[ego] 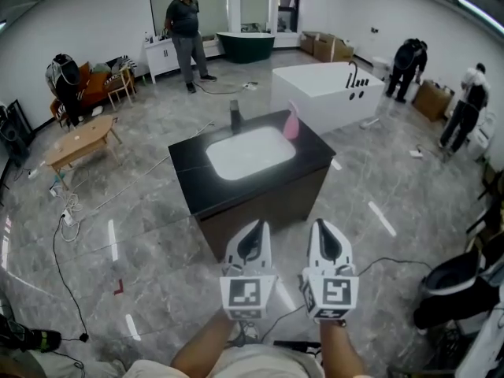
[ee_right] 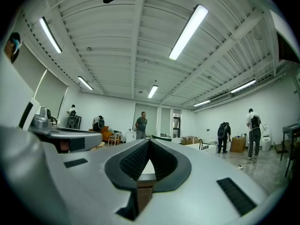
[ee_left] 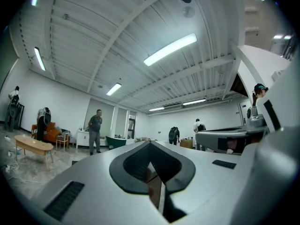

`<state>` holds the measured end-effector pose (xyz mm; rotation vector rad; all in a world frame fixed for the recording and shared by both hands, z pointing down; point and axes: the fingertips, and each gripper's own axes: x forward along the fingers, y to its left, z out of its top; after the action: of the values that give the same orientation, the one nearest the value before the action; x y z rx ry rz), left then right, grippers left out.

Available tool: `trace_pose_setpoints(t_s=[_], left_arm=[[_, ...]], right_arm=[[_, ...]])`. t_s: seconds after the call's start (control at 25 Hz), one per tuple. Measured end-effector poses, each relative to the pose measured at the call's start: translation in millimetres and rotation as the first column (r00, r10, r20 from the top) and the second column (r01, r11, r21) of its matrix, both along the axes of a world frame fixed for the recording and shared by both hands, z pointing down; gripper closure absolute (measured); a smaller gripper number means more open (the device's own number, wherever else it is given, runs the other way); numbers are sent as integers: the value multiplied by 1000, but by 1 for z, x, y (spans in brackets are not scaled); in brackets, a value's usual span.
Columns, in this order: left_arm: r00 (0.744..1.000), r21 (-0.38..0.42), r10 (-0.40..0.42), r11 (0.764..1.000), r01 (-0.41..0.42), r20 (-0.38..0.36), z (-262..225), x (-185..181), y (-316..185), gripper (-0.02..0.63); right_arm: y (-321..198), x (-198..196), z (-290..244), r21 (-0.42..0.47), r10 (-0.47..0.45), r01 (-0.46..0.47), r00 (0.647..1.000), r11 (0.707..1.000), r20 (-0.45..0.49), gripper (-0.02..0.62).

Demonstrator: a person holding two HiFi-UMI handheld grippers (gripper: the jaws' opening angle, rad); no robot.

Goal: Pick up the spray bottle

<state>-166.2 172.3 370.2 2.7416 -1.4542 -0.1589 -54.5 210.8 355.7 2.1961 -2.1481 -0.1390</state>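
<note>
The pink spray bottle [ego: 292, 123] stands upright on the black-topped desk [ego: 193, 186], just beside the far right corner of the white basin [ego: 250, 153] set into that top. A dark faucet [ego: 235, 116] rises behind the basin, to the bottle's left. Nothing touches the bottle. Both claws sit side by side low in the head view, over the grey marbled floor [ego: 150, 235] and well short of the desk, pointing level toward it. The left claw [ego: 254, 228] is closed to its narrowest, tips meeting and nothing held. In the left gripper view its dark pads [ee_left: 136, 165] come together at the point. The right claw [ego: 322, 227] is closed and empty in the same way. In the right gripper view its pads [ee_right: 133, 161] meet at the tip, and a sliver of the pale basin and the brown cabinet front shows through the opening below them. Behind the desk, beyond the bottle, stands a white bathtub [ego: 327, 93]. A dark green tub [ego: 246, 46] sits near the far wall, and a person [ego: 187, 34] stands to its left. A low wooden table [ego: 79, 142] stands off to the left, with cables [ego: 67, 211] lying on the floor near it.
</note>
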Motion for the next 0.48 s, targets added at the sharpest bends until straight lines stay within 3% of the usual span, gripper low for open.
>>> trace_pose_setpoints(t_s=[0.48], left_arm=[[1000, -18, 7, 1000, -7, 15, 10, -5, -68, 604]], right_arm=[[-61, 5, 7, -17, 30, -30, 1000, 999, -3, 591]])
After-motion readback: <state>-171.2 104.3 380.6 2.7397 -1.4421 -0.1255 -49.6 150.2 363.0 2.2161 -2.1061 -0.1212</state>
